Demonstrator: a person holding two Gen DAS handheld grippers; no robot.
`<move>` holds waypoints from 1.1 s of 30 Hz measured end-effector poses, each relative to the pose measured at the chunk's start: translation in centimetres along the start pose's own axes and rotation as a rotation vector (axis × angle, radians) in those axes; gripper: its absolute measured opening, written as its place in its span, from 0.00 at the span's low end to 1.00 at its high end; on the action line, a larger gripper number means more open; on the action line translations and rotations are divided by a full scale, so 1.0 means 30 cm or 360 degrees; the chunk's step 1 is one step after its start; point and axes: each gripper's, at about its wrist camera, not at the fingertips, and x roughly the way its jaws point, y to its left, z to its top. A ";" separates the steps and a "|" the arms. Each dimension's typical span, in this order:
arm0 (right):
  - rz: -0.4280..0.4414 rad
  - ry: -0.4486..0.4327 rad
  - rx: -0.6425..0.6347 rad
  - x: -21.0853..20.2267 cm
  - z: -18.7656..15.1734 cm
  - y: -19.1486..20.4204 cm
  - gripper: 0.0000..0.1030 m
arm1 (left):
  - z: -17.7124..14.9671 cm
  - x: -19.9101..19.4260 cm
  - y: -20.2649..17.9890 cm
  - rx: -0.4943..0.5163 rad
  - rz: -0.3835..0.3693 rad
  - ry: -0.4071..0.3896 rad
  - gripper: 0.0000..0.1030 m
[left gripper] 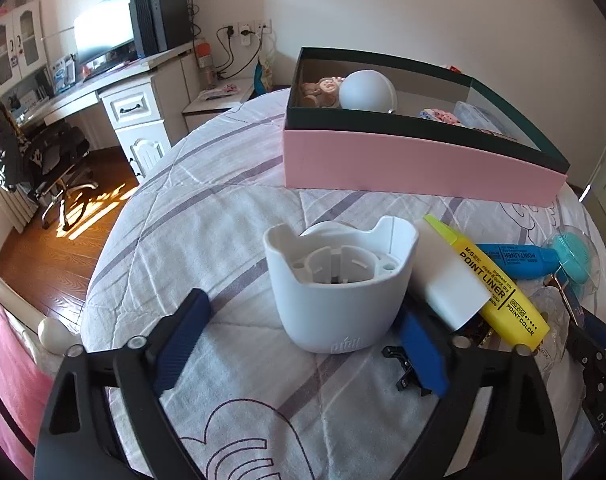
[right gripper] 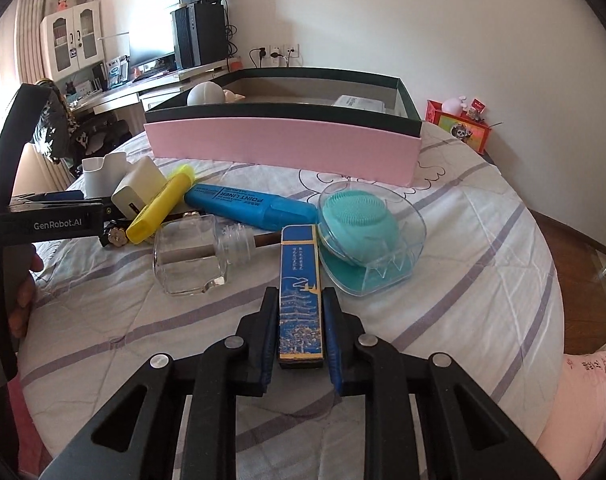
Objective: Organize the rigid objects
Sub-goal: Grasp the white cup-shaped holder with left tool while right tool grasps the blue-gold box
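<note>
- Right gripper (right gripper: 301, 320): clamping the narrow blue box (right gripper: 301, 280) by its long sides, jaws drawn in tight on it; the box is lying flat on the bedspread (right gripper: 483, 240), running from 6 toward 12 o'clock in the right wrist view.
- Left gripper (left gripper: 303, 328): standing fairly wide around the white cup (left gripper: 335, 280); the right pad is sitting at or against the cup's wall, the left pad is staying clear, so nothing is being gripped yet.
- Pink-and-green storage box (right gripper: 283, 148): sitting at 12 o'clock beyond the clutter, already holding a white ball (left gripper: 367, 90) and small items; judged the destination.
- Teal brush in its clear case (right gripper: 359, 220): resting at 1 o'clock, touching the blue box's far end.
- Blue highlighter (right gripper: 251, 204): lying at 11 o'clock, just beyond the blue box.
- Yellow highlighter (right gripper: 159, 208), white block (right gripper: 137, 188): leaning together at 10 o'clock beside the cup.
- Clear glass bottle (right gripper: 195, 256): lying on its side at 10 o'clock, near the blue box.
- Handling note: lifting the blue box straight up before carrying is advisable, since dragging risks nudging the brush case; the left gripper is needing to centre on the cup before closing.
</note>
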 end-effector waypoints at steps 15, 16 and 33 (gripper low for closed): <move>0.0020 -0.0024 0.0045 -0.008 -0.006 -0.009 0.20 | -0.056 -0.123 -0.056 0.0082 -0.0053 -0.0170 0.51; 0.0029 -0.0033 0.0060 -0.013 -0.008 -0.011 0.20 | -0.063 -0.137 -0.060 0.0077 -0.0064 -0.0181 0.51; 0.0169 -0.0268 0.0160 -0.213 -0.007 0.018 0.20 | -0.132 -0.441 -0.126 0.0126 -0.0107 -0.0459 0.50</move>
